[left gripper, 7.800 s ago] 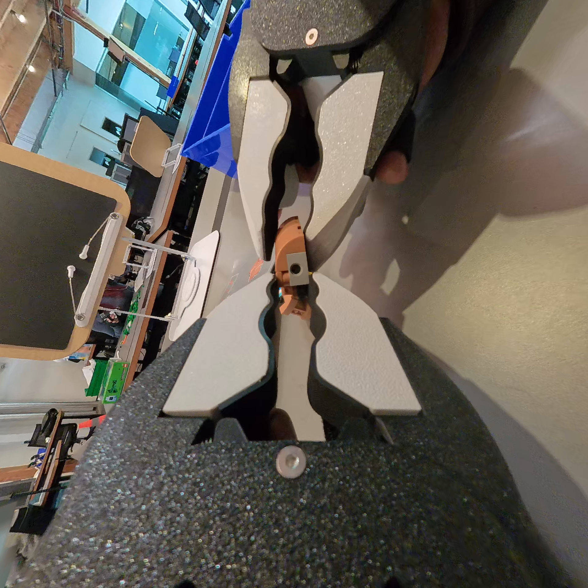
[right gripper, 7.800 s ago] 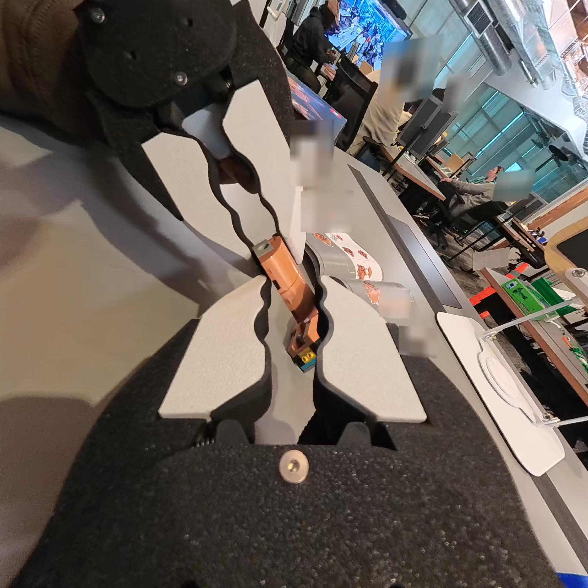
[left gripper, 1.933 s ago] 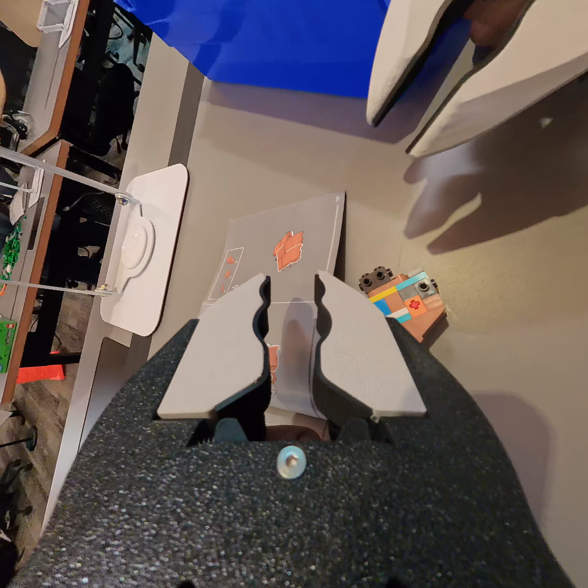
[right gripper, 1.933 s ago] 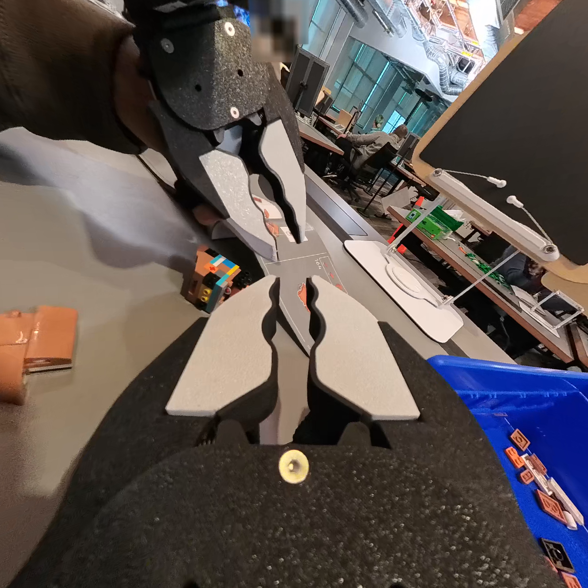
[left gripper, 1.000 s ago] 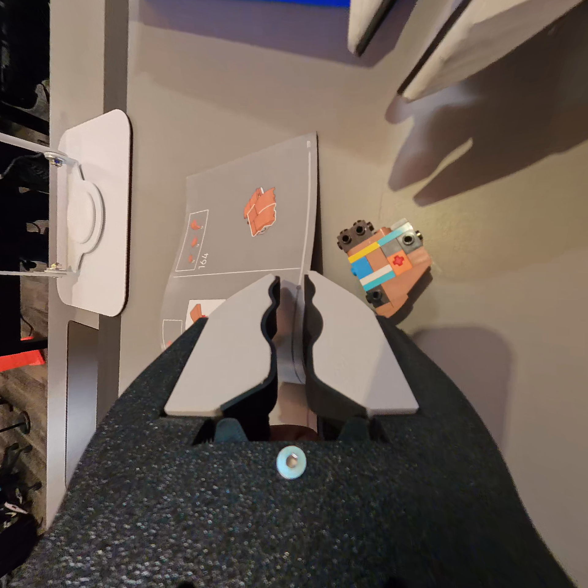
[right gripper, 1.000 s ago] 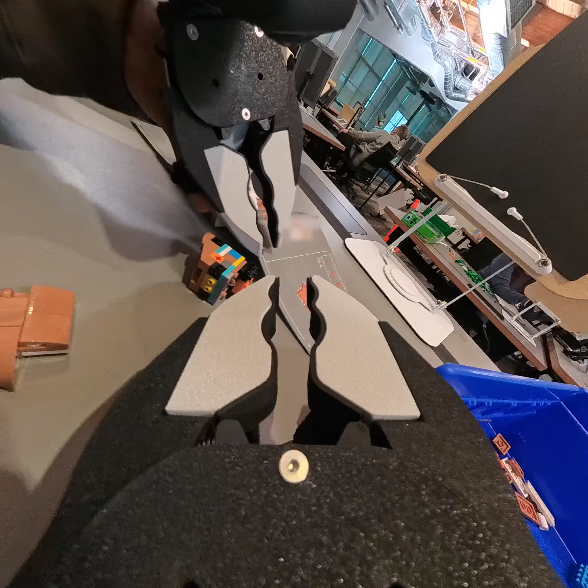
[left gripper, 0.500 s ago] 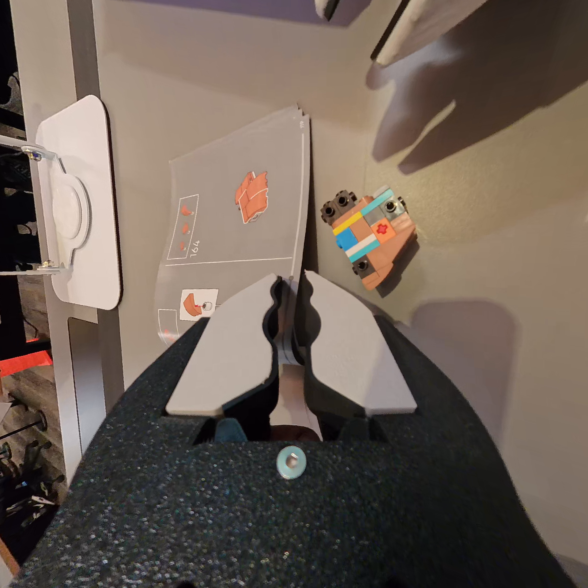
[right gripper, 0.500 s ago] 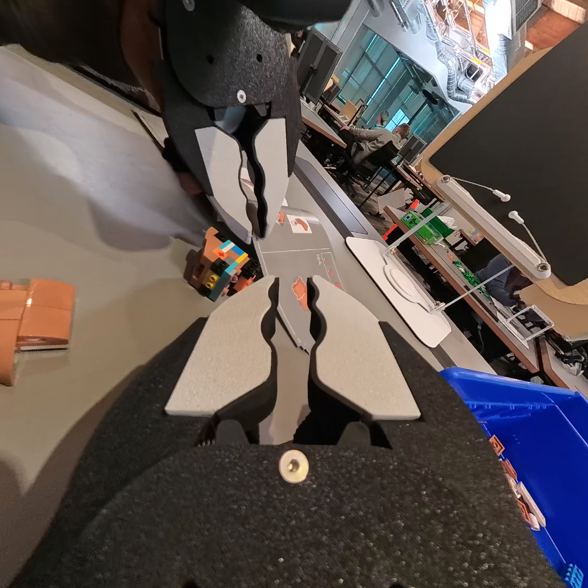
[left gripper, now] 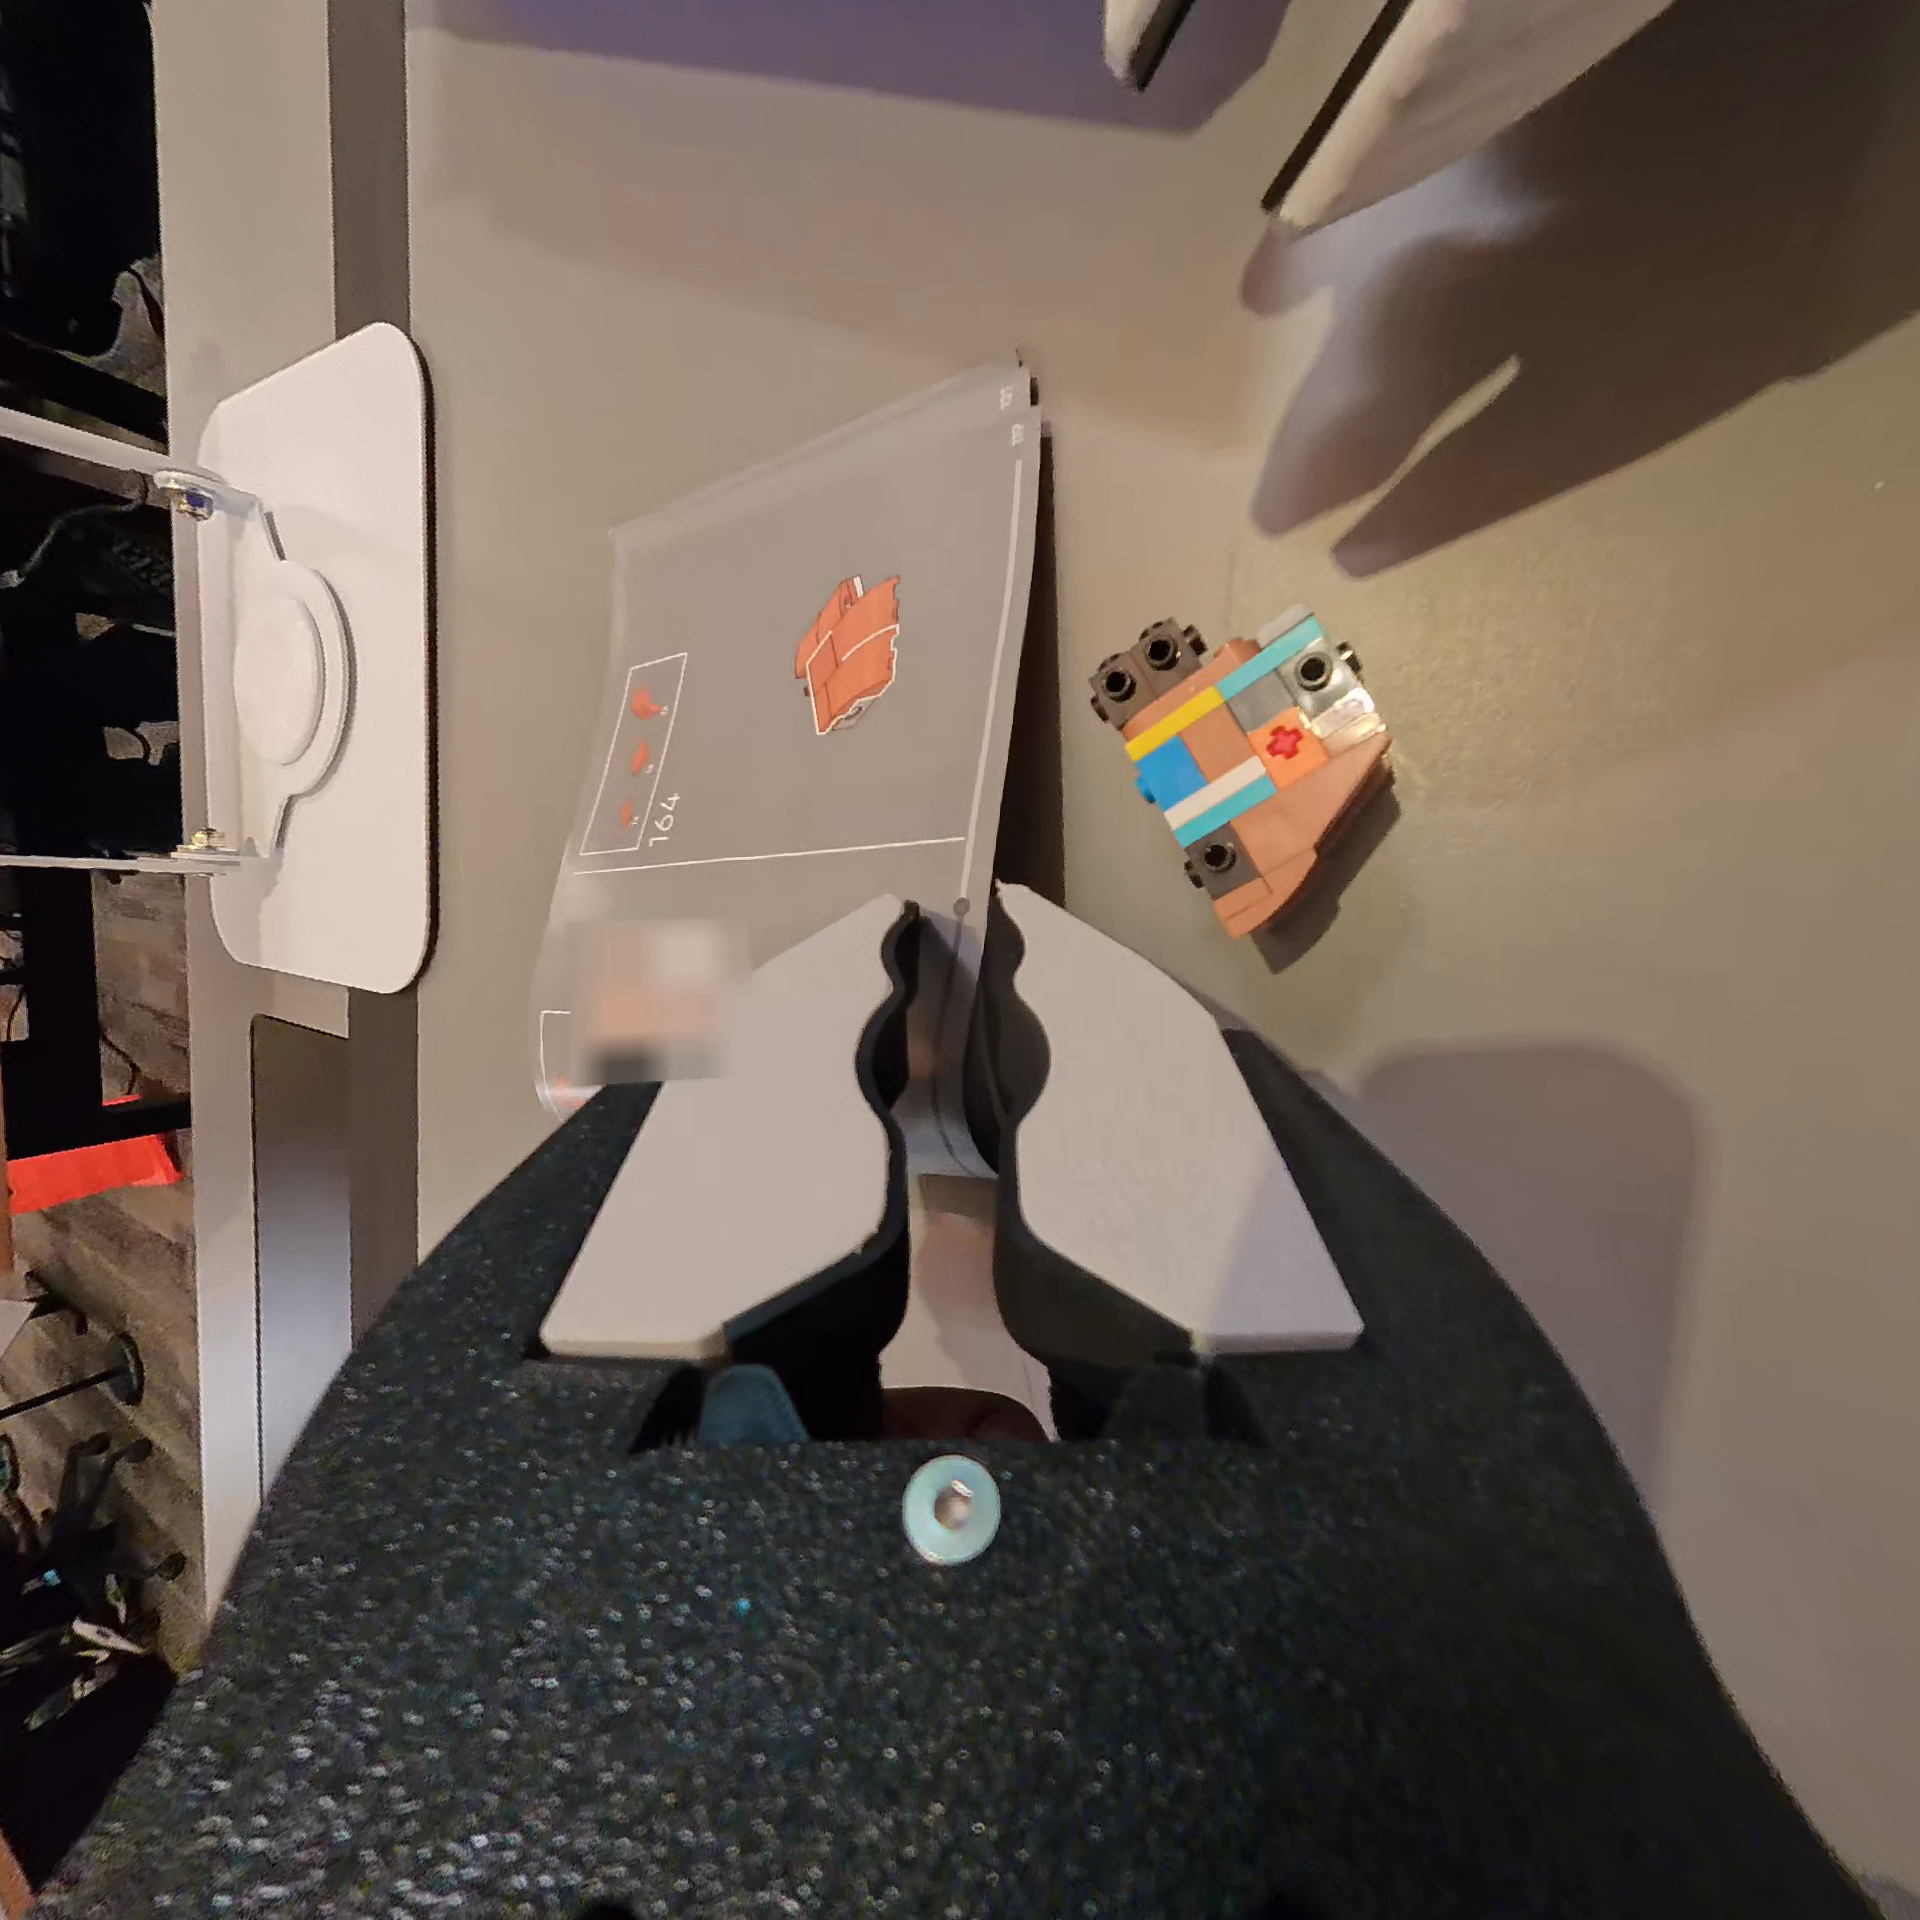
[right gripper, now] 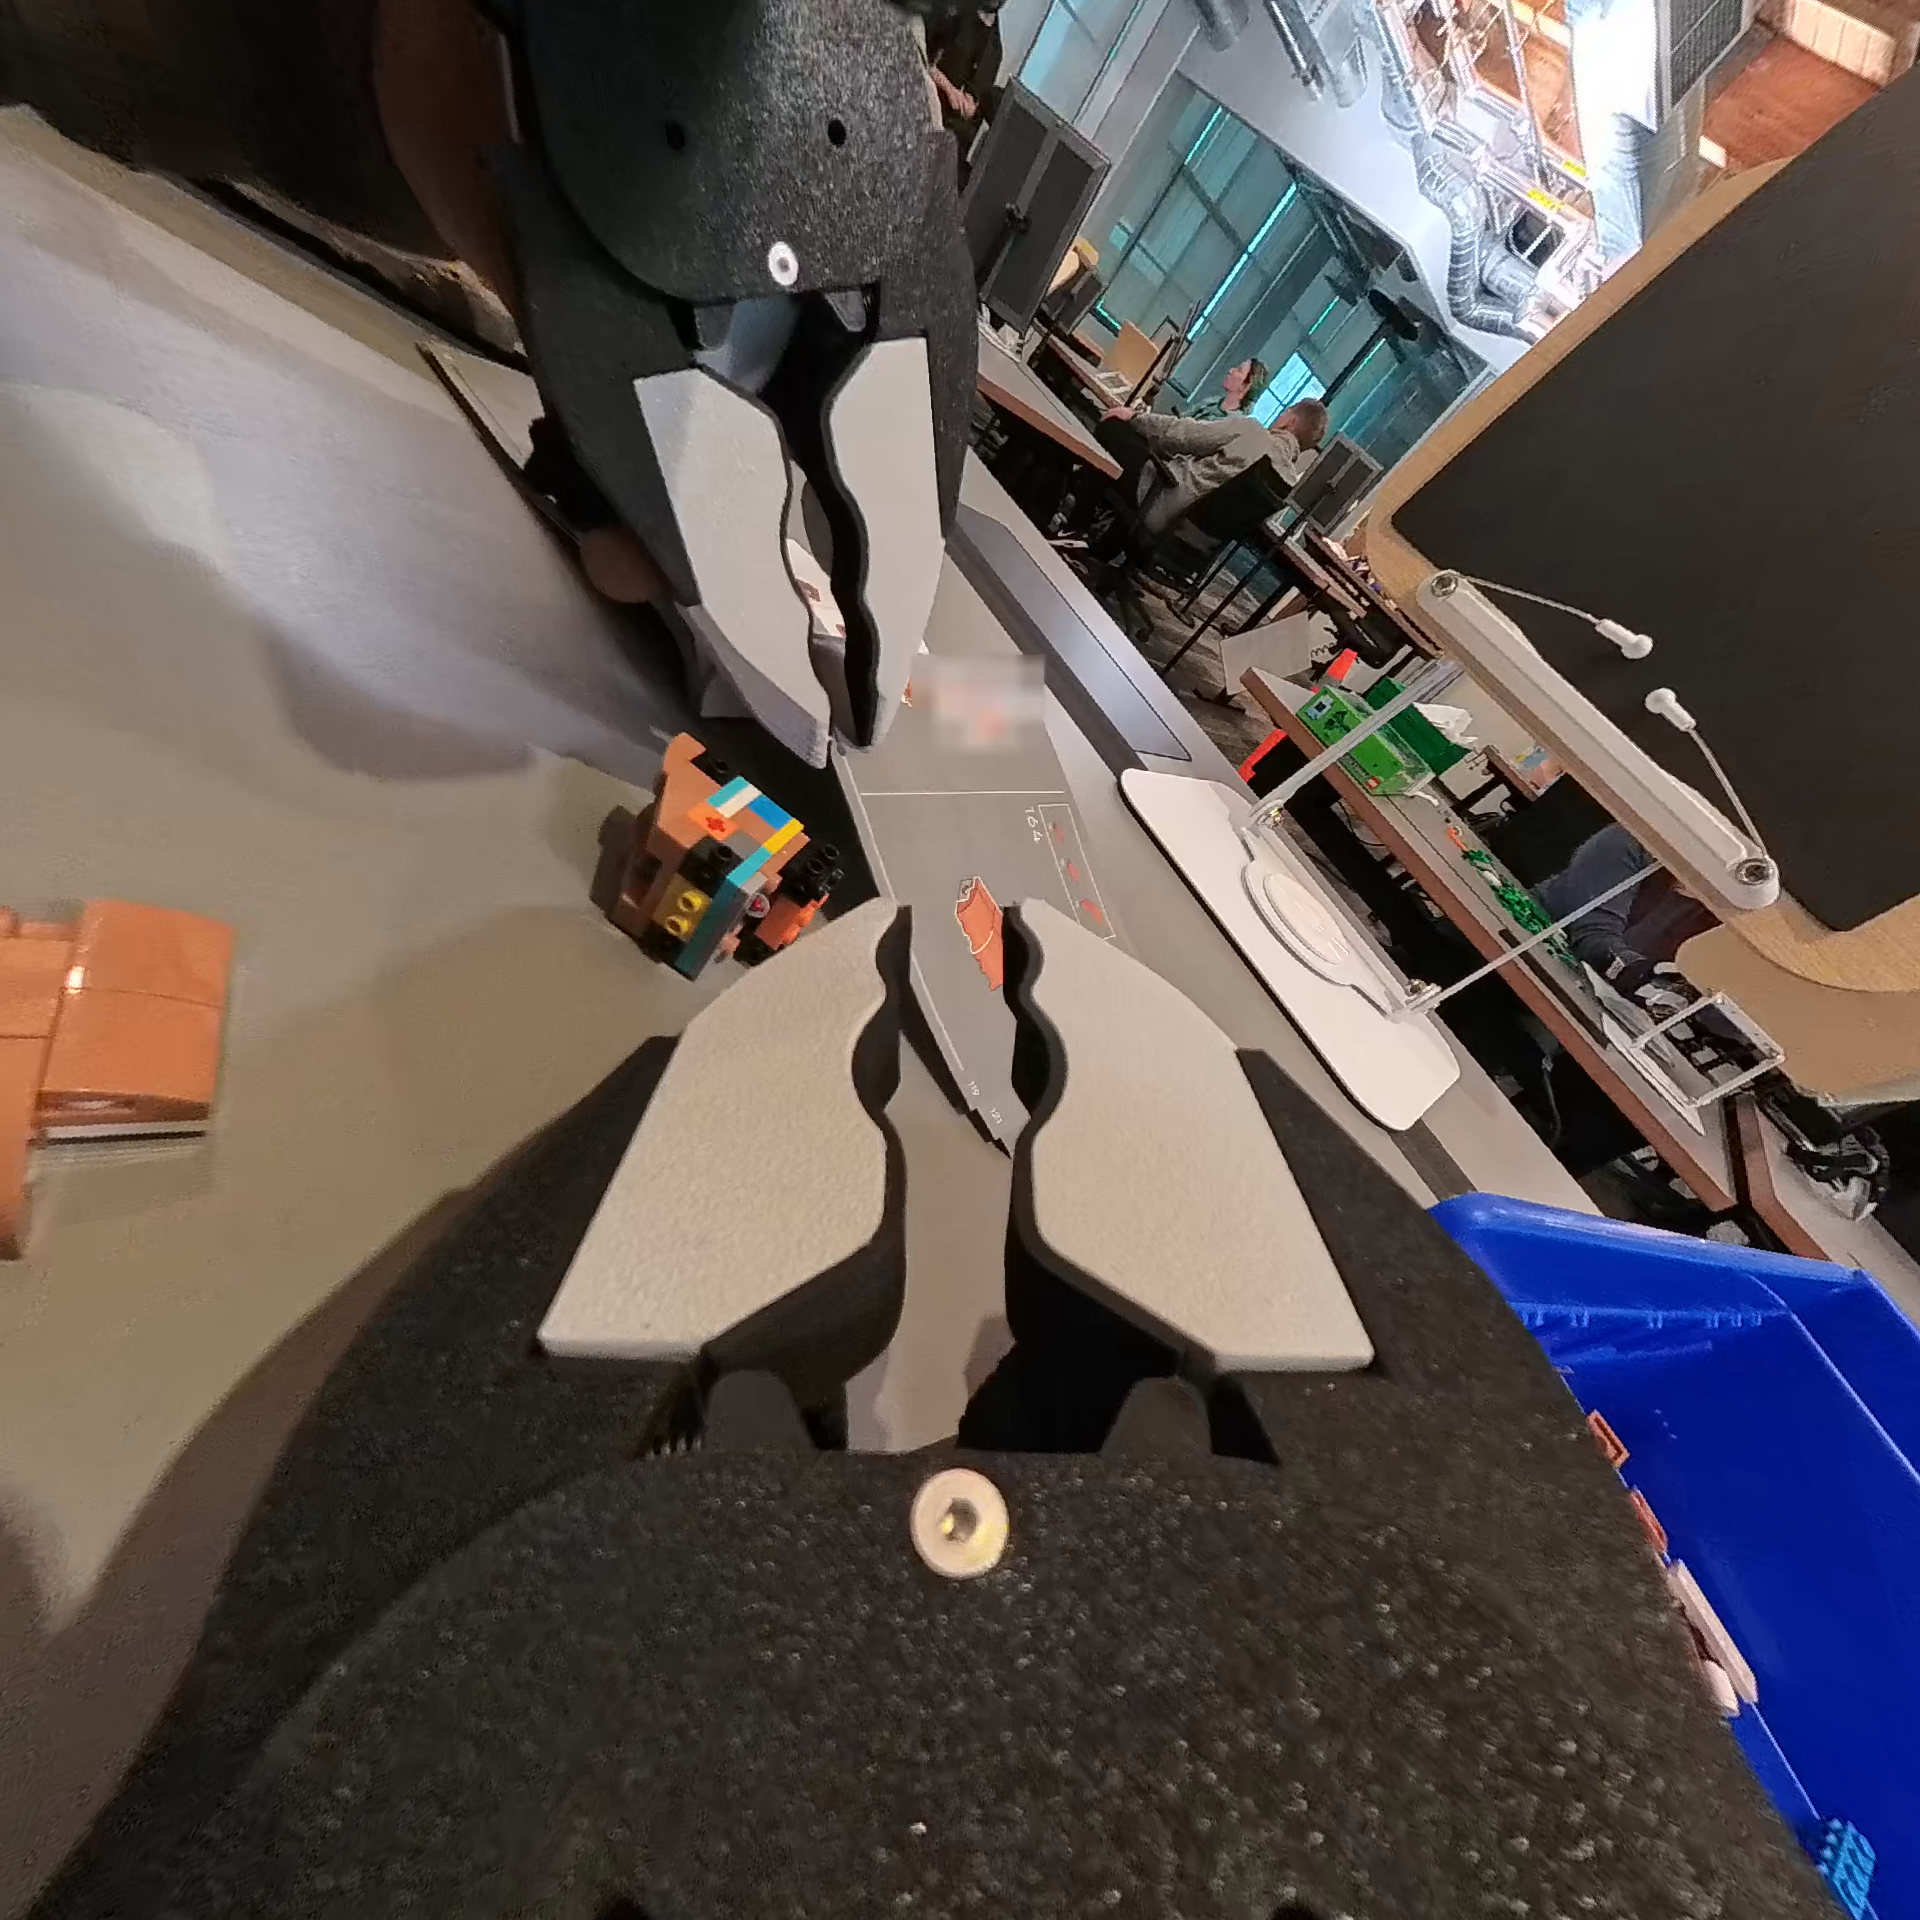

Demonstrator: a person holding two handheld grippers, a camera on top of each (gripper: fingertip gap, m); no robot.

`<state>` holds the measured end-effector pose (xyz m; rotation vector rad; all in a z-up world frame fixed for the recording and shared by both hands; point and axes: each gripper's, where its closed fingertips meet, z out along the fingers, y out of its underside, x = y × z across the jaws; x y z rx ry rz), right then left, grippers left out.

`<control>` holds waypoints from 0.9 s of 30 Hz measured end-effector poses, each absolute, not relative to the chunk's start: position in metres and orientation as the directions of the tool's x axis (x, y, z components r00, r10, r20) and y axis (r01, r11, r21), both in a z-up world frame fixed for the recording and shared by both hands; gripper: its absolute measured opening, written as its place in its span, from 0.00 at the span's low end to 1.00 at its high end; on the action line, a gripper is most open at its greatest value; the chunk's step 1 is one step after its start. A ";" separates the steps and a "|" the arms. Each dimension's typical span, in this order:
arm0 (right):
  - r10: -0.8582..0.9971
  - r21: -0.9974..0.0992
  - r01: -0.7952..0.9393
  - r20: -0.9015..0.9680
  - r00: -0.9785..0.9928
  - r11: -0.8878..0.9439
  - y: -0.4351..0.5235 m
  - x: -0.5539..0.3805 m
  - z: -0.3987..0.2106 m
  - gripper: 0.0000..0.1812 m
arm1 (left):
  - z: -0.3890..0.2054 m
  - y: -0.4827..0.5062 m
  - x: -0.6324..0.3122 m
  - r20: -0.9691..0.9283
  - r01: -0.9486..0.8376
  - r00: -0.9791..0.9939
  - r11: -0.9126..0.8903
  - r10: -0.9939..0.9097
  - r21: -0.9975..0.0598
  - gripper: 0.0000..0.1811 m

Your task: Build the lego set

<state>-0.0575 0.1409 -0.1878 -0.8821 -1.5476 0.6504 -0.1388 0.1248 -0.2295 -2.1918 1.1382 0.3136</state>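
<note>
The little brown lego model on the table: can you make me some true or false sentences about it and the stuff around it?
1. The small brown lego model with blue, yellow and white stripes sits on the grey table. True.
2. The left gripper holds the model. False: its fingers are near the grey instruction booklet's edge, apart from the model.
3. The blue plastic bin holds small pieces. True.
4. The right gripper grips a brick. False: nothing sits between its fingers.
5. The booklet lies on top of the model. False: it lies beside it.
</note>
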 end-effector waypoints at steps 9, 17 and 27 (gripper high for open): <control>0.815 -0.797 0.207 0.579 -0.006 0.567 0.147 -0.059 -0.190 0.09 | -0.222 0.119 -0.145 -0.472 -0.785 0.613 -0.421 -0.633 -0.455 0.07; 0.810 -0.791 0.208 0.587 -0.008 0.575 0.147 -0.058 -0.190 0.09 | -0.218 0.116 -0.149 -0.474 -0.782 0.618 -0.425 -0.627 -0.457 0.08; 0.803 -0.783 0.209 0.596 -0.020 0.586 0.145 -0.058 -0.192 0.09 | -0.213 0.111 -0.153 -0.466 -0.775 0.625 -0.430 -0.626 -0.463 0.09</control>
